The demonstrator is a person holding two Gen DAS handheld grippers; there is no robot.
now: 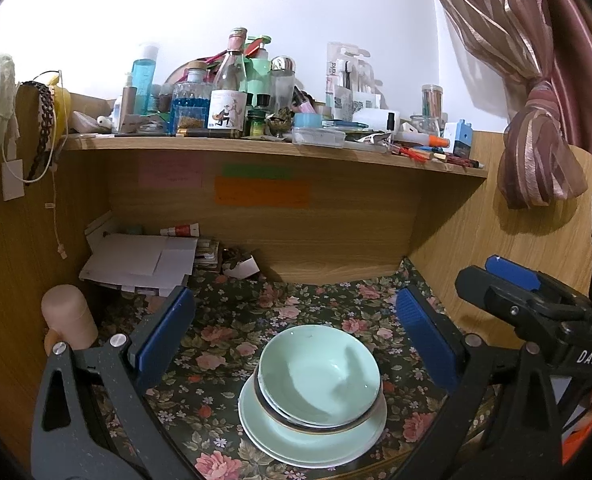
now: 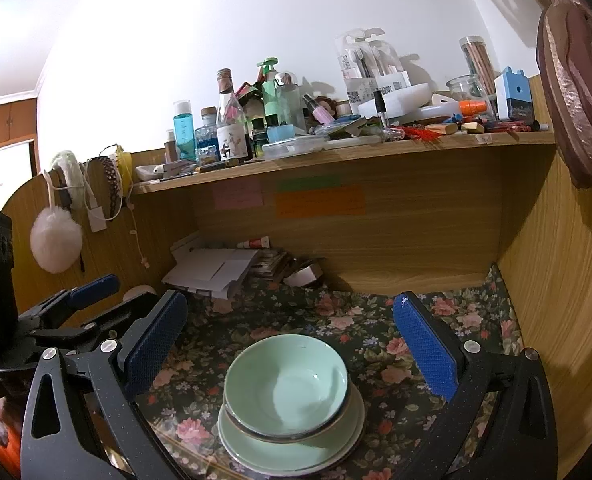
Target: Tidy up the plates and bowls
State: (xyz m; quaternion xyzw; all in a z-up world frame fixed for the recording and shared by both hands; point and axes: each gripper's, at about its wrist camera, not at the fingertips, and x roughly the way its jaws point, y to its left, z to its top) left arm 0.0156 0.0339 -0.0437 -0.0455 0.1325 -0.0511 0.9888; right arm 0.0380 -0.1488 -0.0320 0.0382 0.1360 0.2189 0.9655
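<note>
Pale green bowls (image 1: 320,380) are stacked on pale green plates (image 1: 263,432) on the floral desk cloth; the same stack of bowls (image 2: 287,388) and plates (image 2: 255,448) shows in the right wrist view. My left gripper (image 1: 296,328) is open and empty, its blue pads wide apart above and behind the stack. My right gripper (image 2: 291,336) is open and empty, held the same way over the stack. The right gripper (image 1: 512,280) shows at the right of the left wrist view. The left gripper (image 2: 91,286) shows at the left of the right wrist view.
A wooden shelf (image 1: 255,148) crowded with bottles, jars and pens overhangs the desk. Papers and boxes (image 1: 139,260) lie at the back left. A pink cylinder (image 1: 67,316) stands at the left. Wooden side panels close both sides; a tied curtain (image 1: 536,140) hangs right.
</note>
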